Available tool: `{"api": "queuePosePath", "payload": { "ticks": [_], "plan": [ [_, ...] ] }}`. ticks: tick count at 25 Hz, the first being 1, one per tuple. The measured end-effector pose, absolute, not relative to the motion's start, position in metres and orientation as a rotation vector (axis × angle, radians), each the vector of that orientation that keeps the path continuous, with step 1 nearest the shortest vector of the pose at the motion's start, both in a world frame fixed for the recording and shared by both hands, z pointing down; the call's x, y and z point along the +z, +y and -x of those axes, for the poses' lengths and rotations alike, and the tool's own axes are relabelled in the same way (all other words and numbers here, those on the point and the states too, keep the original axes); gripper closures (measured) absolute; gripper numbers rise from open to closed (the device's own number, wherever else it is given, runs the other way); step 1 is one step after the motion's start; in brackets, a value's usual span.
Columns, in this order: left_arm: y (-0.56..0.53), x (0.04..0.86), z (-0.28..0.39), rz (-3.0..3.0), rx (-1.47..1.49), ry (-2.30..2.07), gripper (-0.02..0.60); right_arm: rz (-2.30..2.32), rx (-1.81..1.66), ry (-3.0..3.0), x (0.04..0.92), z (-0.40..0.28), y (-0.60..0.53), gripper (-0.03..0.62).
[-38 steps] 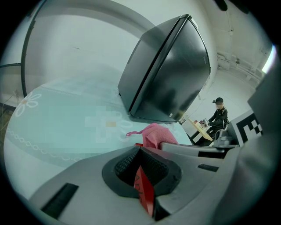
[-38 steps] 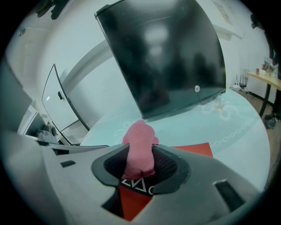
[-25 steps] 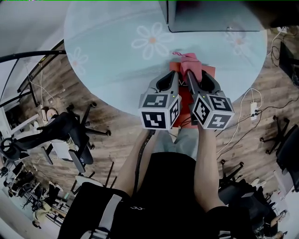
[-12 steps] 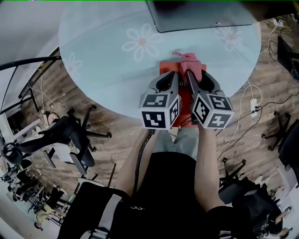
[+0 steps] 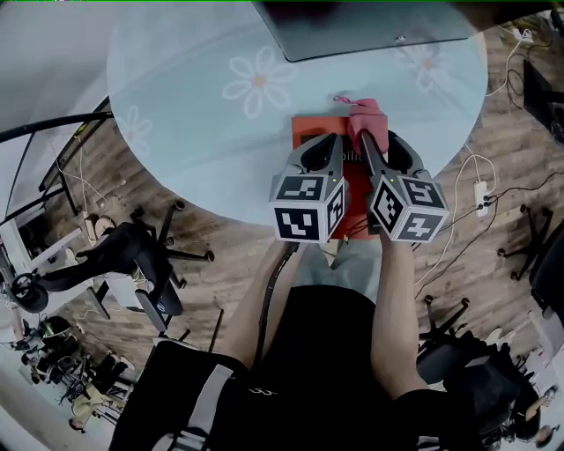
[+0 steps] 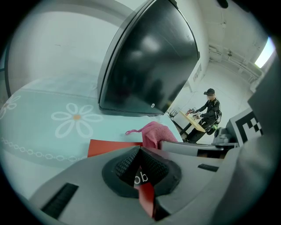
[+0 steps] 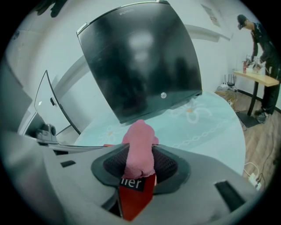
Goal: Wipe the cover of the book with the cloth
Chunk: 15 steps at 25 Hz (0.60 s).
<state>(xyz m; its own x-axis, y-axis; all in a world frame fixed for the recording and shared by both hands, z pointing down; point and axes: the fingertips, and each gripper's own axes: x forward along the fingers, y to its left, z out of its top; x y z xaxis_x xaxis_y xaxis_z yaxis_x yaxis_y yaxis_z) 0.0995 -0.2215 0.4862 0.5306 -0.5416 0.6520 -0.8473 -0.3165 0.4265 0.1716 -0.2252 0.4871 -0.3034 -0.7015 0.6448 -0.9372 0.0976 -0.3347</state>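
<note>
A red book [image 5: 310, 126] lies flat on the round pale-blue table [image 5: 203, 132], close to its near edge. My right gripper [image 5: 361, 139] is shut on a pink cloth [image 5: 367, 119], which rests on the far right part of the cover. In the right gripper view the cloth [image 7: 139, 149] fills the jaws and the book [image 7: 138, 197] shows below them. My left gripper [image 5: 333, 141] sits over the book's left half. Its jaws [image 6: 140, 151] are shut with nothing between them, and the red cover [image 6: 109, 147] and the cloth [image 6: 156, 134] lie just ahead.
A dark flat screen [image 5: 352, 26] stands on the table's far side, just beyond the book. Daisy prints dot the tabletop. Black office chairs [image 5: 132, 255] stand on the wooden floor at left; cables and a power strip [image 5: 480, 203] lie at right. A person [image 6: 210, 110] stands at a distant desk.
The cloth in my right gripper has slid a little to the right across the far part of the cover. The left gripper stays on the book. The head view has shifted slightly.
</note>
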Motion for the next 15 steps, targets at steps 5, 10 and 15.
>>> {"api": "queuePosePath", "payload": {
  "ticks": [5, 10, 15],
  "plan": [
    [-0.223, 0.487, -0.11, -2.013, 0.518, -1.113, 0.569, -1.646, 1.033, -2.026, 0.489, -0.187, -0.223, 0.436],
    [-0.221, 0.481, -0.113, -2.022, 0.503, -1.113, 0.568, -1.724, 1.018, -1.962, 0.486, -0.205, -0.22, 0.437],
    [-0.222, 0.47, -0.104, -2.026, 0.464, -1.138, 0.569, -1.787, 0.952, -1.999, 0.462, -0.205, -0.229, 0.439]
  ]
}}
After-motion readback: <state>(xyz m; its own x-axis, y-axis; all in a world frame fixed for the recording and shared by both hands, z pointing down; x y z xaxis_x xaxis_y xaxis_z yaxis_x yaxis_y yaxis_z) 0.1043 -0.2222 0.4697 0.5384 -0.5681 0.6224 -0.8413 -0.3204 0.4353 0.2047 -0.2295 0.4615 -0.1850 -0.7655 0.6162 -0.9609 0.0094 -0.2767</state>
